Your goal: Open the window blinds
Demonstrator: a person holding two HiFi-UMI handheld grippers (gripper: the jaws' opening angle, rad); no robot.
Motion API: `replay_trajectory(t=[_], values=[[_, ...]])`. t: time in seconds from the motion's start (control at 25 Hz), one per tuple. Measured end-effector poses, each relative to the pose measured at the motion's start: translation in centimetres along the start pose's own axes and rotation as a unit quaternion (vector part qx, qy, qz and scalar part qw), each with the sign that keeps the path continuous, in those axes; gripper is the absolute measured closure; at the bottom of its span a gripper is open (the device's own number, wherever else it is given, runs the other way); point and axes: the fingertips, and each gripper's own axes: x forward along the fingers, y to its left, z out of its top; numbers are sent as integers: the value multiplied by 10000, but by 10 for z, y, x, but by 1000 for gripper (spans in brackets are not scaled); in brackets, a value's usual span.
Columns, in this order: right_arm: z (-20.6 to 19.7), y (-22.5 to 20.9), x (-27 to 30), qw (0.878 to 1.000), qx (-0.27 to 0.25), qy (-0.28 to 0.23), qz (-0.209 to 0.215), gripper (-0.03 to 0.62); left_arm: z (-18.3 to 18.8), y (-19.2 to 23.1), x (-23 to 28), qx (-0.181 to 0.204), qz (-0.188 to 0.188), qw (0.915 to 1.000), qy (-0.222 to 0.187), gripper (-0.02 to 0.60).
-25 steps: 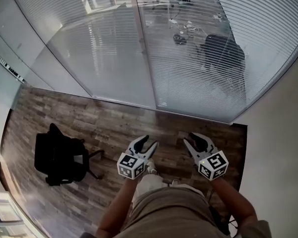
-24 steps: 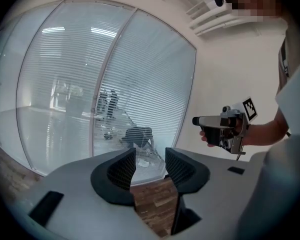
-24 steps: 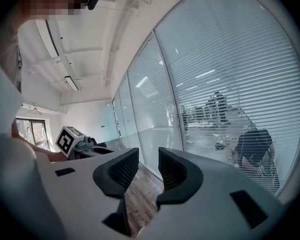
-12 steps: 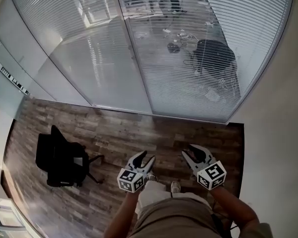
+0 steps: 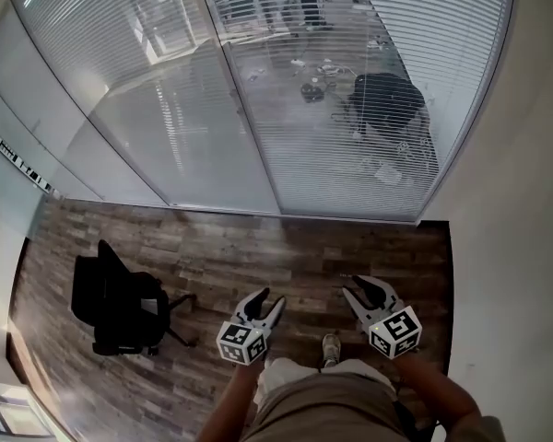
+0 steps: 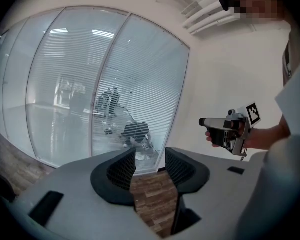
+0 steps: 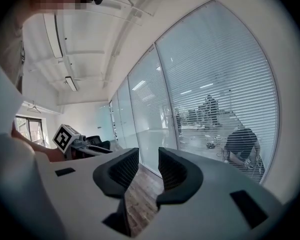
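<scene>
Nearest are the person's shorts [image 5: 323, 403] and one shoe [image 5: 331, 346] on the plank floor [image 5: 258, 247], facing the blinds [image 5: 350, 155].

Both grippers are held out toward the blinds, side by side and well short of them. The left gripper [image 5: 270, 300] has its jaws apart; in the left gripper view [image 6: 150, 164] only floor shows in the gap, and nothing touches the ribbed pads [image 6: 122, 168]. The right gripper [image 5: 361, 288] is just as empty: in the right gripper view [image 7: 148, 166] its jaws stand apart with bare floor between them. Each view also catches the other gripper out to the side, the right one [image 6: 225, 131] in a hand and the left one [image 7: 80, 141] with its marker cube showing.

A black chair [image 5: 120, 302] stands on the floor to the left, about as far from the blinds as the grippers are.

The blinds hang down across a curved glass wall, reaching to the floor, with a plain wall [image 5: 507, 228] meeting their right end. Their slats lie level and let the room beyond show dimly. Behind them, toward the right end, a person in dark clothes [image 5: 387, 99] bends low over small things on the floor there.
</scene>
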Motion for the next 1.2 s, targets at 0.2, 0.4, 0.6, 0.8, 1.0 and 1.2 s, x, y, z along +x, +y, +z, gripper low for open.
replay_trajectory(t=[0.2, 0.4, 0.6, 0.8, 1.0, 1.2], values=[[-8, 33, 7, 9998, -13, 41, -203, 464, -5, 22, -33, 35, -87, 10000, 6, 387], [-2, 75, 16, 9994, -160, 17, -311, 464, -7, 53, -79, 33, -39, 10000, -38, 387], [-8, 102, 32, 9985, -359, -27, -424, 464, -18, 80, -111, -57, -4, 9999, -98, 387], [-13, 112, 44, 9978, -459, 29, -470, 470, -20, 99, -130, -79, 72, 9999, -133, 387], [-23, 114, 58, 9978, -482, 81, -457, 470, -32, 125, -131, -210, 203, 9995, -80, 387], [-24, 111, 62, 9969, -553, 81, -561, 468, -31, 133, -124, -276, 222, 9993, -97, 387]])
